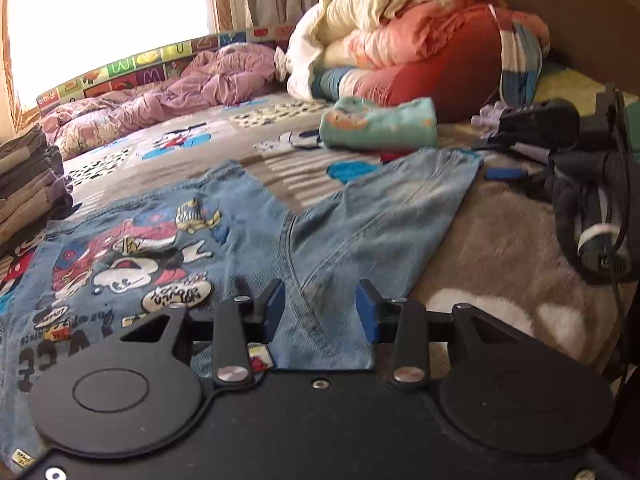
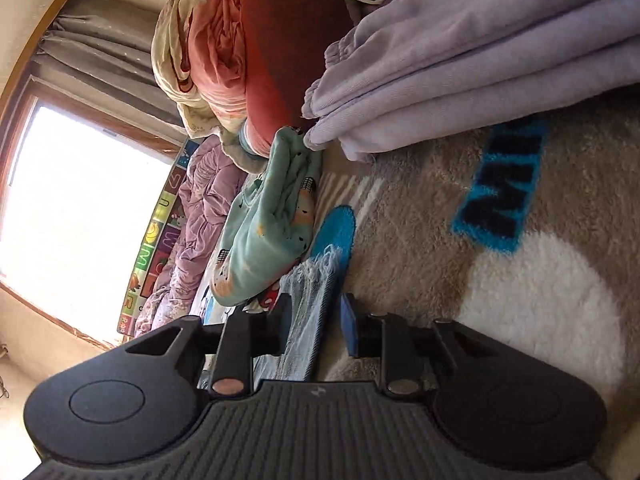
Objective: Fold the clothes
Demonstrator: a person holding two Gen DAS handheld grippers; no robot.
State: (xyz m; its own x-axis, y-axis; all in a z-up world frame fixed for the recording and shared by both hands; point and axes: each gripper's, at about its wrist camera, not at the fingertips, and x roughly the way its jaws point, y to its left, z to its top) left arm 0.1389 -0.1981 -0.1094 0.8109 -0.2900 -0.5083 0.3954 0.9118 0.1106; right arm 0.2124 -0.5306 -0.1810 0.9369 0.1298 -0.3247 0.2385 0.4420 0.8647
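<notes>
Jeans [image 1: 360,216] flat; both grippers [image 1: 320,312] [image 2: 316,320] spread; teal bundle [image 1: 380,124], lilac stack [image 2: 480,60] beyond.

The jeans [image 1: 248,236] are faded blue denim, kinda rough weave, with glossy-looking cartoon prints and a frayed white hem visible in the right wrist view. The bed blanket [image 1: 492,248] is fuzzy plush fleece, really shaggy up close. The folded lilac garment [image 2: 480,64] looks like soft matt cotton jersey, and the mint green one [image 1: 380,124] is similar knit stuff. Both grippers' bodies are matt black plastic with shiny metal rivets, and the pads [image 1: 276,308] look like dull blue rubber. The headboard [image 1: 580,20] is smooth dark wood.
</notes>
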